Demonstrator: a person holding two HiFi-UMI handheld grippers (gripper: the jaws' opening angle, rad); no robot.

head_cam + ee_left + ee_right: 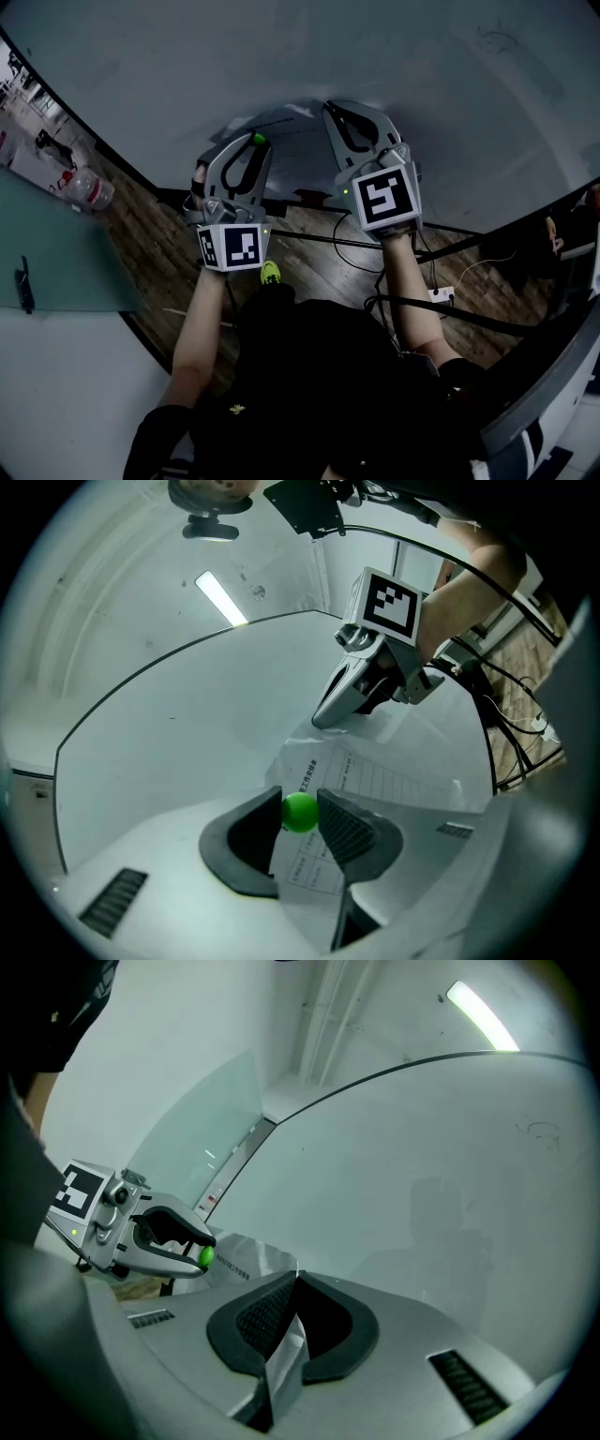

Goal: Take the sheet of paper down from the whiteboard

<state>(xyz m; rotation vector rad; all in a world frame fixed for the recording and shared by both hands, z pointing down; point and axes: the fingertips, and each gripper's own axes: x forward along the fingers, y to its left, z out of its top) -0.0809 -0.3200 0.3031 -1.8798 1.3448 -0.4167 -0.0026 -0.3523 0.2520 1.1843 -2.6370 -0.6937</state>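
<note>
At the whiteboard, left gripper pinches a green ball; right gripper clamps the printed sheet.

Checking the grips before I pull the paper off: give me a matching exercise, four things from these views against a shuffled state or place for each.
Things:
1. left gripper
2. right gripper
3. sheet of paper
4. bottle

States or places:
A. far left in the head view, away from both grippers
B. shut on an edge of the paper
C. shut on the green ball
D. creased, in front of the whiteboard

Pairs: 1-C, 2-B, 3-D, 4-A.
</note>
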